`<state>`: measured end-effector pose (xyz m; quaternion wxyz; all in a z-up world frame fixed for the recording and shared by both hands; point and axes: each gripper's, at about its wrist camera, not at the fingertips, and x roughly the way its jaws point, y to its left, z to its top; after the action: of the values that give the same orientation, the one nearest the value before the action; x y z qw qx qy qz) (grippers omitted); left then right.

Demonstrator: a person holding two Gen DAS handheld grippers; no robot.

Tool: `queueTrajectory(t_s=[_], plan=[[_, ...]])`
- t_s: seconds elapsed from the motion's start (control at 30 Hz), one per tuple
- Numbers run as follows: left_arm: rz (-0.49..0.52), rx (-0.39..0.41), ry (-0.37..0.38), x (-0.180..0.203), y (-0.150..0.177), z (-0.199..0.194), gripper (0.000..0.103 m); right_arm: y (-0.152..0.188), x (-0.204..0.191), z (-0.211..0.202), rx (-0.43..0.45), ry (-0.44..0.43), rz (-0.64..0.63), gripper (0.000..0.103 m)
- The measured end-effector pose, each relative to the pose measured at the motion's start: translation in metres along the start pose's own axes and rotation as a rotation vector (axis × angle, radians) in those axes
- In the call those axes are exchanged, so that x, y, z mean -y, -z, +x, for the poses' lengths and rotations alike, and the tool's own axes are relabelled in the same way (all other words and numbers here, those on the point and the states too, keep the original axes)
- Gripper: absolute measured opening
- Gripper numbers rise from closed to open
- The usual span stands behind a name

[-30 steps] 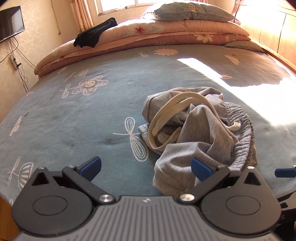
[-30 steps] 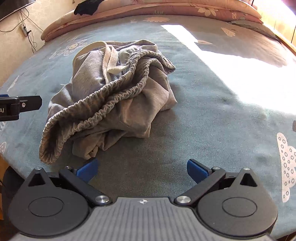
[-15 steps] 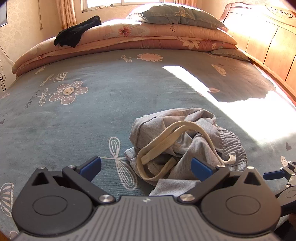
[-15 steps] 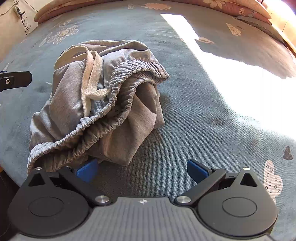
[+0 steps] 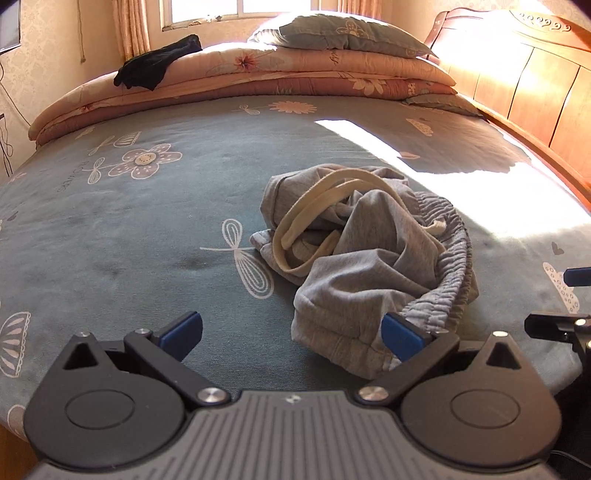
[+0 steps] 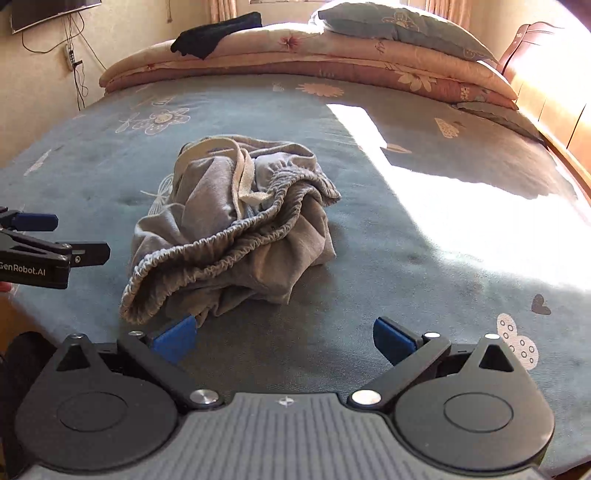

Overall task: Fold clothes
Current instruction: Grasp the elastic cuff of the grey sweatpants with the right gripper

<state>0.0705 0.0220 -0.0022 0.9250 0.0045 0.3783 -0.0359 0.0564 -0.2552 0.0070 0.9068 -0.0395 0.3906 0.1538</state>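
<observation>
A: How are the two tools sitting?

B: Both level, low over the near edge of the bed [image 5: 122,229], pointing toward the far end. The left gripper [image 5: 291,334] has its blue pads spread wide with nothing between them; the right pad overlaps the near hem of the grey trousers [image 5: 369,266] in that view, though I cannot tell if it touches. The right gripper [image 6: 284,339] is equally wide apart and empty, its left pad just beside the elastic waistband [image 6: 207,247].

A: And where is the garment?

B: Crumpled in a heap on the blue-grey floral sheet, near the front edge, between the two tools. A cream drawstring [image 5: 314,218] loops over its top.

A: Room around it?

B: Bare sheet to the left, to the right and far behind the heap; a bright sun patch [image 6: 461,206] lies on the right. At the far end, folded quilts [image 5: 258,81] with a pillow [image 5: 343,33] on top and a black garment [image 5: 155,66] on their left part. A wooden headboard [image 5: 535,85] closes the right side.
</observation>
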Motion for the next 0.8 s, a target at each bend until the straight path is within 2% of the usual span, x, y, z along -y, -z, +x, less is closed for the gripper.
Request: queueTrajectory(t_s=[0.03, 0.1, 0.17, 0.2, 0.23, 0.3, 0.37, 0.43, 0.5, 0.57, 0.7, 0.77, 0.8], plan=[[-0.022, 0.037, -0.012, -0.002, -0.005, -0.009, 0.102, -0.008, 0.004, -0.009, 0.046, -0.034, 0.01, 0.103], [-0.033, 0.179, -0.047, -0.008, -0.012, -0.028, 0.102, -0.018, 0.013, -0.023, 0.155, -0.129, 0.017, 0.103], [0.021, 0.095, -0.06, -0.012, -0.011, -0.017, 0.102, -0.018, 0.021, -0.006, 0.055, -0.155, 0.012, 0.103], [0.048, 0.051, -0.066, -0.014, -0.01, -0.011, 0.102, -0.013, 0.025, 0.005, -0.002, -0.138, 0.036, 0.103], [0.034, 0.031, -0.05, -0.016, -0.004, -0.008, 0.102, -0.004, 0.028, 0.015, -0.029, -0.106, 0.065, 0.103], [0.001, -0.006, -0.016, -0.022, 0.01, -0.001, 0.102, 0.018, 0.029, 0.033, -0.058, -0.042, 0.067, 0.103], [-0.004, -0.034, 0.011, -0.022, 0.021, 0.005, 0.102, 0.035, 0.028, 0.042, -0.091, -0.012, 0.059, 0.103], [0.013, -0.046, 0.003, -0.017, 0.028, 0.008, 0.102, 0.048, 0.027, 0.043, -0.095, -0.025, 0.067, 0.103], [0.031, -0.027, 0.03, -0.012, 0.031, 0.005, 0.102, 0.056, 0.022, 0.036, -0.076, -0.061, 0.067, 0.103], [0.022, 0.021, 0.07, -0.01, 0.031, -0.001, 0.102, 0.058, 0.018, 0.021, -0.004, -0.074, 0.076, 0.103], [0.028, 0.173, 0.14, -0.009, 0.033, -0.018, 0.102, 0.055, 0.016, -0.02, 0.222, -0.146, 0.063, 0.103], [0.067, 0.15, 0.139, -0.005, 0.037, -0.014, 0.102, 0.056, 0.013, -0.03, 0.298, -0.176, 0.029, 0.103], [0.06, 0.129, 0.117, -0.003, 0.043, -0.01, 0.102, 0.054, 0.009, -0.031, 0.289, -0.161, 0.004, 0.103]])
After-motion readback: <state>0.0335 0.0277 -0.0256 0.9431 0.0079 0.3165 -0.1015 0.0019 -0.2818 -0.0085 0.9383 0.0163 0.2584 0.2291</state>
